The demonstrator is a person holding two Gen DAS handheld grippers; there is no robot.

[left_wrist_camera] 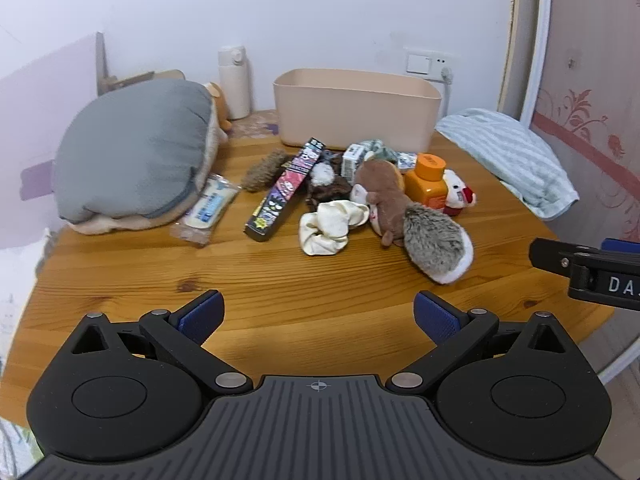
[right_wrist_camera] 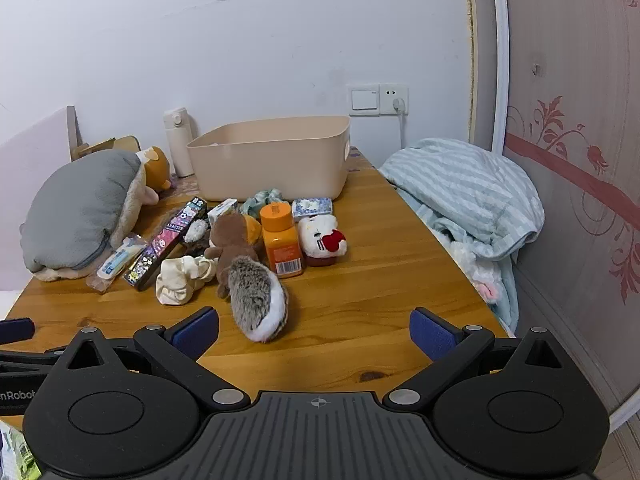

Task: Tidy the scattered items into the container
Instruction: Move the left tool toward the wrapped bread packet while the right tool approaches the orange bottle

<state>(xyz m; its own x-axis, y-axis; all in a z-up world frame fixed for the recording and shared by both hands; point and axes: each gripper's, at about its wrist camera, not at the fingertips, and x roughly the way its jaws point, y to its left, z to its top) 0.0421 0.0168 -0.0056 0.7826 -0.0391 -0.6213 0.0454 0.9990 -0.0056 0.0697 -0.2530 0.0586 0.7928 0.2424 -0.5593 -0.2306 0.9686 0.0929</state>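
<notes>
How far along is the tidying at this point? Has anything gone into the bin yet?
Done: nothing visible; what shows of the bin's inside looks empty. In hand: nothing. The left claw and right claw are open and empty over the table. Left: the whole pile in front of the bin, including the squirrel, orange bottle, white cloth, long box and cat plush.

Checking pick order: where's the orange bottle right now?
Both wrist views: the orange bottle stands upright mid-table, between the squirrel plush and the white cat plush, in front of the beige bin.

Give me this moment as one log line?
left gripper: open, empty | right gripper: open, empty | bin: looks empty | toys: on table | squirrel: nearest
</notes>
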